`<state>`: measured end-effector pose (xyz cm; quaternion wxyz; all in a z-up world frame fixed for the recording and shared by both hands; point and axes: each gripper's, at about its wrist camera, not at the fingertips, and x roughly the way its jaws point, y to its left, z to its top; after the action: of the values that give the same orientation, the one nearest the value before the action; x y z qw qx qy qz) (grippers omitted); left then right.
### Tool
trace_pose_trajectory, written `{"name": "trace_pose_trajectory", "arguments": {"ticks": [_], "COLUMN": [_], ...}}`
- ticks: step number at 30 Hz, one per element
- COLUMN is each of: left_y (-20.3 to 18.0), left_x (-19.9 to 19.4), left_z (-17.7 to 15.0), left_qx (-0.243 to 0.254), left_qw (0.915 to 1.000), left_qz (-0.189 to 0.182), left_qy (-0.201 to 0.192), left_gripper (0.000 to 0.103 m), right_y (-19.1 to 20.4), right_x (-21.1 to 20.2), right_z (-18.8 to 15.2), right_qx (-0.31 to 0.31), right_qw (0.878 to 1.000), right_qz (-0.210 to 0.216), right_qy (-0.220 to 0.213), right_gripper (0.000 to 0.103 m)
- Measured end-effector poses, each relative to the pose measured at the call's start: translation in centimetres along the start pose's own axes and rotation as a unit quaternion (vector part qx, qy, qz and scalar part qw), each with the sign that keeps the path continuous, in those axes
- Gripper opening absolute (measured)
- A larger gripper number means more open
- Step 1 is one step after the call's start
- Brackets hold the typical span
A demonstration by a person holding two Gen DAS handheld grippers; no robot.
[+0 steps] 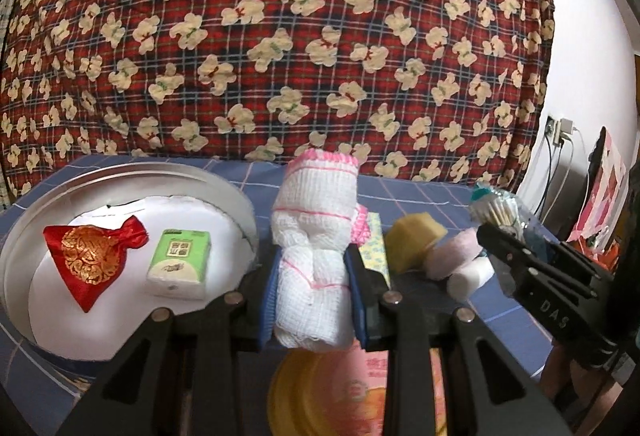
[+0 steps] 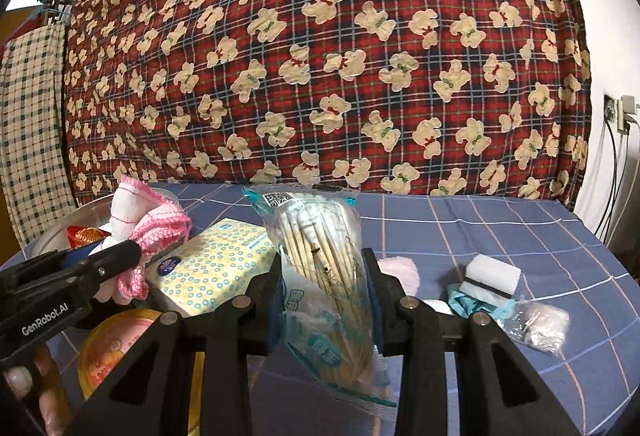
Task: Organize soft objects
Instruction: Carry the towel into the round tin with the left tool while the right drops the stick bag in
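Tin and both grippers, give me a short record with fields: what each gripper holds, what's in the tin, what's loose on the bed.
left gripper: jaws shut on white-pink cloth
right gripper: jaws shut on swab bag
tin: red pouch, green tissue pack
loose on blue sheet: dotted tissue pack, white sponge, pink puff

White mesh cloth [image 1: 312,256], pink trim, rolled up, upright, pinched in left gripper [image 1: 314,300]. Round tin [image 1: 224,188] left of it: red-gold pouch [image 1: 86,256] and green tissue pack [image 1: 180,262] lying flat inside. Swab bag [image 2: 320,276] clamped upright in right gripper [image 2: 326,300]. On bed: yellow sponge [image 1: 414,242], pink puff [image 1: 456,250], white sponge [image 2: 492,276].
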<state>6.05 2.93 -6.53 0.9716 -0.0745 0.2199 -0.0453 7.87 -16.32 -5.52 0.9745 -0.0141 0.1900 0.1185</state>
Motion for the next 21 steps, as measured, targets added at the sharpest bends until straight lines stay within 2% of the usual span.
{"name": "trace_pose_trajectory", "arguments": {"ticks": [11,21], "left_y": [1.5,3.6], "left_x": [0.1,-0.9], "left_z": [0.5,2.0], "left_qx": [0.002,0.008], "left_qw": [0.9999,0.9998], "left_qz": [0.001,0.012], "left_qy": [0.012,0.013], "left_gripper": [0.029,0.029], "right_y": [1.7,5.2], "right_x": [1.3,2.6], "right_z": [2.0,5.5], "right_qx": [-0.012,-0.021], "right_qw": [1.000,0.997], "right_qz": [0.023,0.074], "right_qy": [0.011,0.016], "right_gripper": [0.037,0.037]}}
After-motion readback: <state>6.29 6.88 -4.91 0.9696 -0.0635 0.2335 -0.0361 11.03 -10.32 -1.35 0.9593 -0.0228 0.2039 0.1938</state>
